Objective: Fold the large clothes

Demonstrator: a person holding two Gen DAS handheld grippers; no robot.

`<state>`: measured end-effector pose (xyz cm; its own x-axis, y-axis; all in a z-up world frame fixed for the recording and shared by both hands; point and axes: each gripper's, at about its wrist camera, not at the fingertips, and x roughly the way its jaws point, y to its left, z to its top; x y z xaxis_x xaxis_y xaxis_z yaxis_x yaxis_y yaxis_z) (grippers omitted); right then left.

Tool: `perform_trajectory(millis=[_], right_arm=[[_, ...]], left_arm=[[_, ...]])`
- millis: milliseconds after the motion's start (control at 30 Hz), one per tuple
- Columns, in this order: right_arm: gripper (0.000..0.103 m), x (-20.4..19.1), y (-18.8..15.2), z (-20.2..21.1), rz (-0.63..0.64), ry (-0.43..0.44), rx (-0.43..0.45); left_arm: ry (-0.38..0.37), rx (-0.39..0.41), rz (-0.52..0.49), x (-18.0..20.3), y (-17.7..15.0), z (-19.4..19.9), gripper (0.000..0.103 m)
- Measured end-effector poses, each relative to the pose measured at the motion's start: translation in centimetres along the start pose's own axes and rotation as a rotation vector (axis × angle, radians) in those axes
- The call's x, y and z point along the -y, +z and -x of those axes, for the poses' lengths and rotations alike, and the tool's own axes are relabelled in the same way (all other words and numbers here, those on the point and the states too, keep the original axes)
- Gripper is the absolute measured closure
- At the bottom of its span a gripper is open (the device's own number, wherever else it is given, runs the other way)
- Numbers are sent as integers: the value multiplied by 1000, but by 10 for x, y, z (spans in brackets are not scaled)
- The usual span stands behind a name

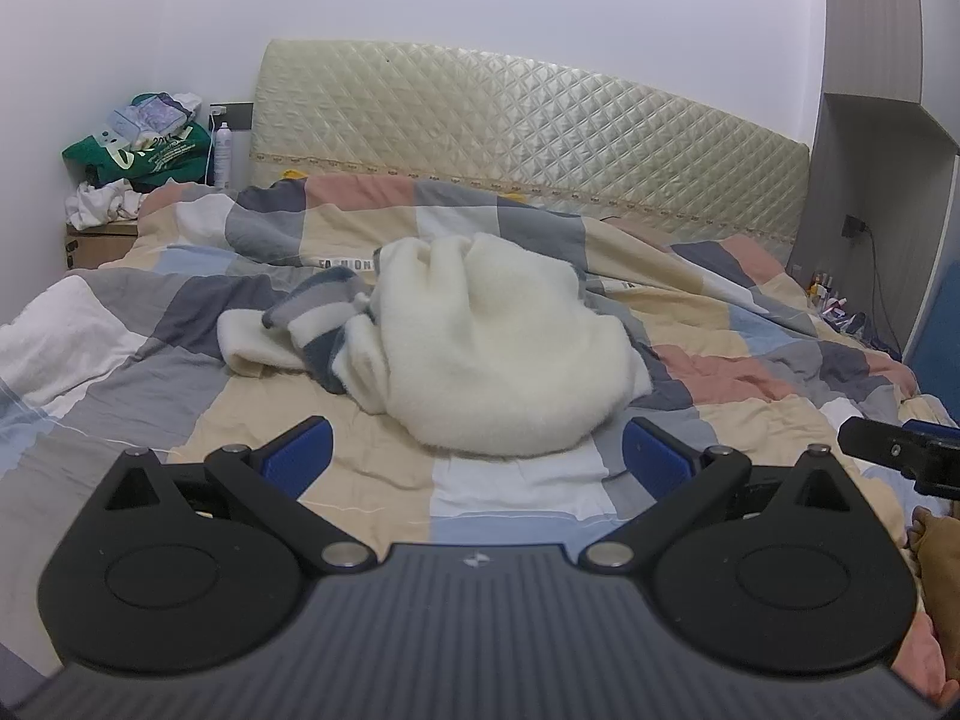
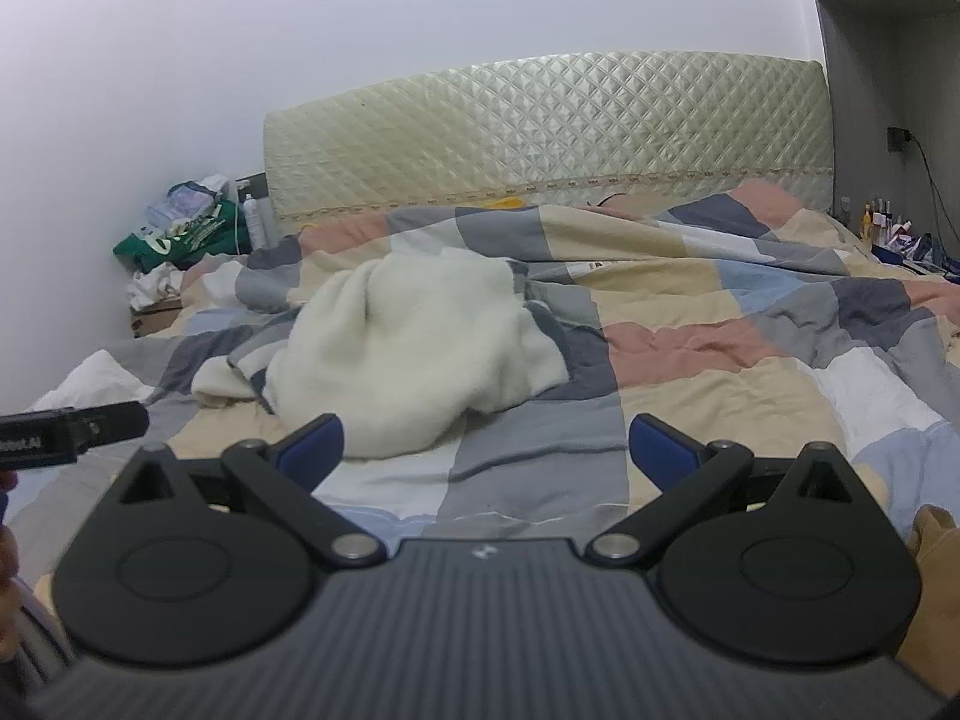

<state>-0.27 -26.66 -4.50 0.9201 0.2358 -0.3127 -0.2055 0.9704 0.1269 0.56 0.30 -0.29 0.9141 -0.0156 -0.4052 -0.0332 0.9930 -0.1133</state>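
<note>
Both grippers hover low over the near end of the bed. On the left gripper (image 1: 477, 456) the jaws stand wide apart and hold nothing; its blue pads (image 1: 298, 457) frame a white square of the checkered quilt (image 1: 708, 372). The right gripper (image 2: 486, 453) also has its jaws wide and holds nothing, above a grey square of the same quilt.

Just beyond the fingertips lies the cream fleece garment (image 1: 498, 348), crumpled in a heap on the quilt, near the middle of the bed. A striped grey and white part (image 1: 327, 312) sticks out at its left side. In the right wrist view the garment sits left of centre.

Farther back the quilt is bunched below the quilted headboard (image 1: 528, 144). At far left, a pile of clothes with a green bag (image 1: 150, 156) rests on a nightstand (image 1: 96, 243).
</note>
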Motion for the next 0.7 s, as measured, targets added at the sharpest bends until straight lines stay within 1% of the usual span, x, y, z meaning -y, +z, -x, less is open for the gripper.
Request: perform_trajectory(millis=[700], right_arm=[[0, -1, 1, 2, -1, 3, 3]], left_arm=[[-2, 7, 2, 0, 2, 2, 0]])
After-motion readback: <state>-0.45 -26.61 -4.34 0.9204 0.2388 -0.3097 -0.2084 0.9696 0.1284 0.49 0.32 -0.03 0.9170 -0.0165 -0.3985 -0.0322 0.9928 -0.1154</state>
